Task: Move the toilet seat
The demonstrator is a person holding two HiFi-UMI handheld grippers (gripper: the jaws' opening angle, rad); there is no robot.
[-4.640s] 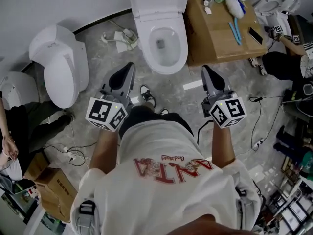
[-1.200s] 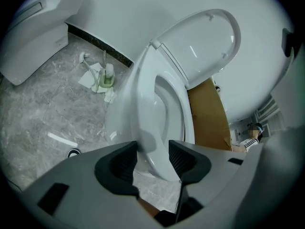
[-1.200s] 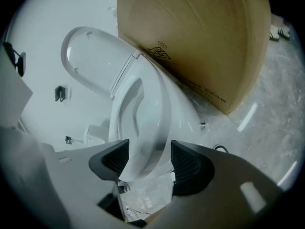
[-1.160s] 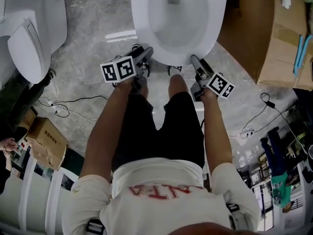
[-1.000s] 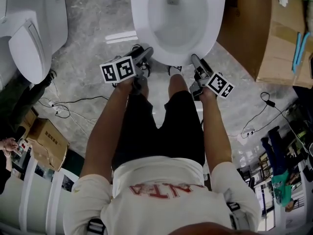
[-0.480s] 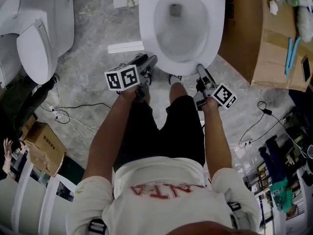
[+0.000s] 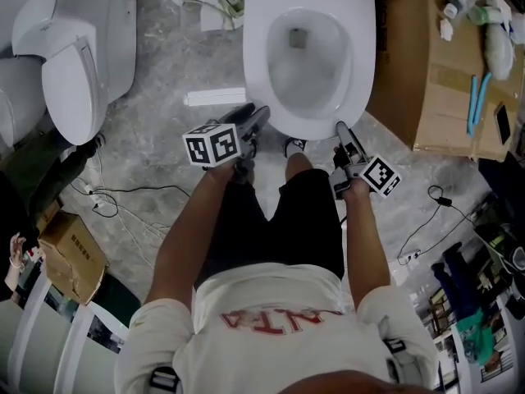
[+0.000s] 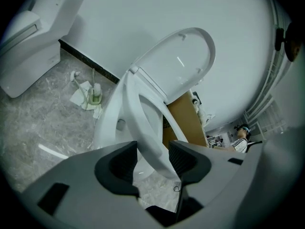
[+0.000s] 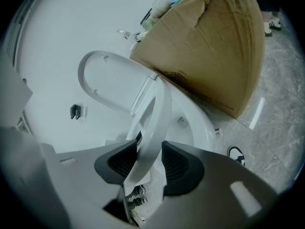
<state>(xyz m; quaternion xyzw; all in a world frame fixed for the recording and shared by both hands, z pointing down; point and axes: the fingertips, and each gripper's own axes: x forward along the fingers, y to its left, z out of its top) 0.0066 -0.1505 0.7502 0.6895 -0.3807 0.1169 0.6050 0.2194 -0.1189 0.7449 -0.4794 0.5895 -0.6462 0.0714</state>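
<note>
White oval plastic toilet seat (image 8: 136, 104): front clamped in my left tool (image 8: 153, 149) and my right tool (image 9: 150, 151), jaws just closed on it. I lift both evenly.

- My left gripper (image 7: 259, 115) points forward and down, its pads pressed on the seat rim (image 8: 145, 128) from either side.
- My right gripper (image 7: 340, 128) slants the same way (its jaws have just been closing), with the rim pinched between them.
- My left arm (image 7: 189, 228) and right arm (image 7: 365, 245) stretch ahead, side by side.
</note>
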